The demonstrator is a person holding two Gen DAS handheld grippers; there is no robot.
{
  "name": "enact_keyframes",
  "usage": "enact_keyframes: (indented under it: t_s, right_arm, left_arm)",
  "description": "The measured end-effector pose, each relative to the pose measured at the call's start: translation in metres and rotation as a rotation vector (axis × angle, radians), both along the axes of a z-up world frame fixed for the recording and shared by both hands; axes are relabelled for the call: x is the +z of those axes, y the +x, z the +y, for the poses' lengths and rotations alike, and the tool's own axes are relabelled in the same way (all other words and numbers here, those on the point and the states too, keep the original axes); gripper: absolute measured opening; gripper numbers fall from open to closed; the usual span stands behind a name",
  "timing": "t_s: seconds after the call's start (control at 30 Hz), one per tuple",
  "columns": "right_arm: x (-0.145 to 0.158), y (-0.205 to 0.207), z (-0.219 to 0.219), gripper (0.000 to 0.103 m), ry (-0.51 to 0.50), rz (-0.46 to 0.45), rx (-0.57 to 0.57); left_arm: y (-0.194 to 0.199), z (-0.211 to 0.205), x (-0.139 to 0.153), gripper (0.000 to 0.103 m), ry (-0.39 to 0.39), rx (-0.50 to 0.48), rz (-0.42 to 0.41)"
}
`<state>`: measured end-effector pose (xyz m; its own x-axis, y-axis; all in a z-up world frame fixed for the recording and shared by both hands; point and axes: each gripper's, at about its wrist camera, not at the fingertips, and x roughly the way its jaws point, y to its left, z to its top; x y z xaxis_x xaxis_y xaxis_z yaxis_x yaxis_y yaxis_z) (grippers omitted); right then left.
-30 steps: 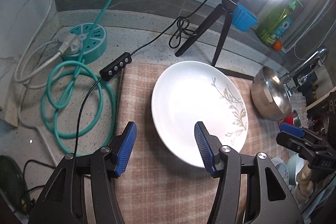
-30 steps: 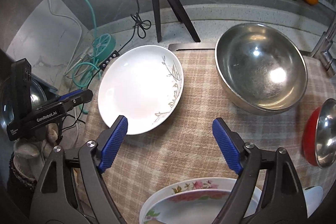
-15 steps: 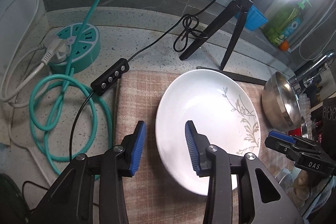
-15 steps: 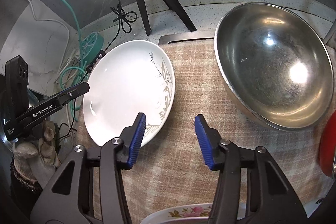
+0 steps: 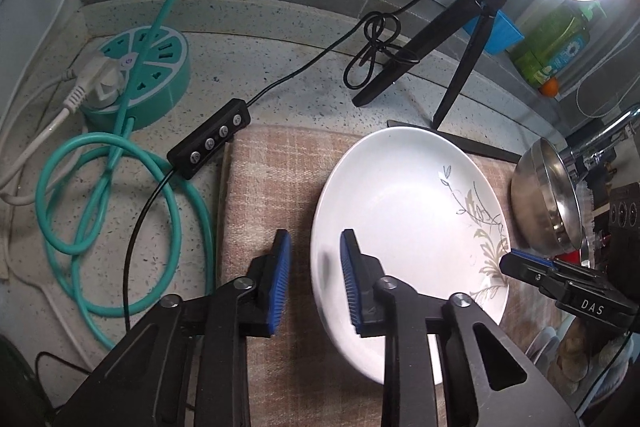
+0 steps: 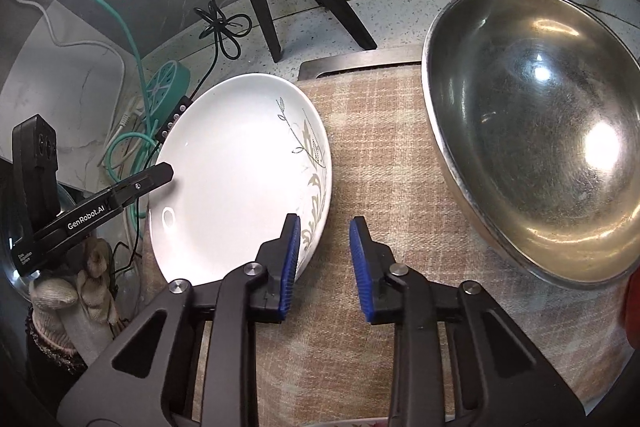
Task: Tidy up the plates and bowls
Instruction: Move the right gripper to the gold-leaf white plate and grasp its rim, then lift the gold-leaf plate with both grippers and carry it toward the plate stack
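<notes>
A white plate with a grey leaf print (image 5: pixel 404 219) lies on a checked cloth (image 5: pixel 264 195); it also shows in the right wrist view (image 6: pixel 236 179). My left gripper (image 5: pixel 314 283) is open a narrow way, its two blue pads straddling the plate's left rim. My right gripper (image 6: pixel 325 263) is likewise open a narrow way, straddling the plate's right rim. A large steel bowl (image 6: pixel 536 131) stands to the right of the plate, also seen in the left wrist view (image 5: pixel 548 199).
A ring-light tripod (image 5: pixel 452 59) stands behind the plate. A teal power hub (image 5: pixel 140 79) with a coiled teal cable (image 5: pixel 108 187) and a black switch box (image 5: pixel 210 143) lies left of the cloth. A green bottle (image 5: pixel 556 43) stands on the back ledge.
Both grippers have narrowed from wide open and moved in onto opposite rims of the white plate. The right gripper has moved forward, away from the flowered dish.
</notes>
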<state>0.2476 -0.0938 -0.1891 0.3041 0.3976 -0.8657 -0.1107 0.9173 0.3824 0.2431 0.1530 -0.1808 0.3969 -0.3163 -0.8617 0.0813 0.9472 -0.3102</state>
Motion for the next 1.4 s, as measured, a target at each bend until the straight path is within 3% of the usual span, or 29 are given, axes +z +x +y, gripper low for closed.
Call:
enact_keyframes:
  t_s: [0.13,0.27,1.0,1.4]
  right_arm:
    - [-0.004,-0.001,0.005,0.015,0.004,0.012,0.017]
    - [-0.004,-0.001,0.009,0.011,0.000,0.010,0.031]
    - [0.004,-0.020,0.010,0.011,-0.002,0.022,0.059]
    - [0.032,-0.054,-0.008,0.011,0.013,-0.037,0.064]
  left_arm:
    - [0.002,-0.003,-0.003,0.017,-0.022,-0.010,0.010]
    - [0.002,-0.007,-0.004,0.017,-0.015,-0.010,0.008]
    - [-0.024,-0.012,0.009,0.017,-0.004,-0.020,-0.015]
    - [-0.060,-0.023,0.035,0.017,-0.043,-0.039,-0.054]
